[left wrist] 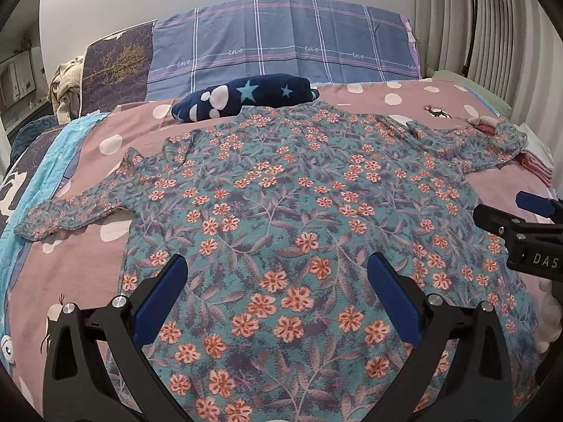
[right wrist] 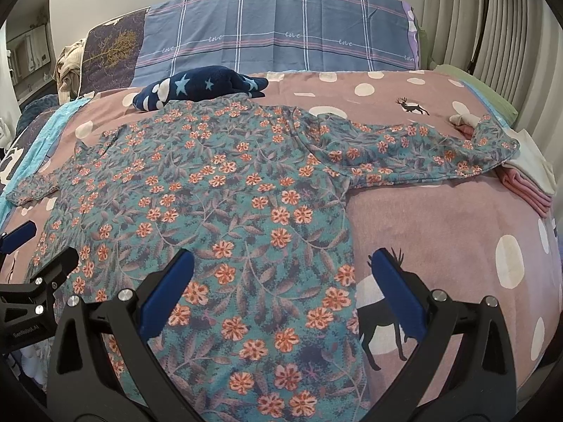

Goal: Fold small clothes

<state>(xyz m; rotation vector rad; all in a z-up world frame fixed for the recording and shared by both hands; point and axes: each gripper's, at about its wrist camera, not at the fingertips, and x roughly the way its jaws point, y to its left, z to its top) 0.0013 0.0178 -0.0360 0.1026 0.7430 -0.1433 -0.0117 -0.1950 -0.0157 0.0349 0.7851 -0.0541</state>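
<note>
Blue-padded fingers of the left gripper point(left wrist: 278, 293) and right gripper point(right wrist: 283, 290) hover wide apart and empty above a floral top point(left wrist: 288, 211), spread flat with sleeves out on a pink dotted bedspread point(right wrist: 440, 218). A clean first fold likely means pinching one sleeve edge and drawing it inward without wrinkling.

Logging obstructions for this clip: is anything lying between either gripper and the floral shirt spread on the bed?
Nothing visible blocks either. The left gripper and right gripper are both open right above the floral shirt. The navy star-print garment lies at the shirt's far edge, and the folded pink clothes sit under its right sleeve cuff.
</note>
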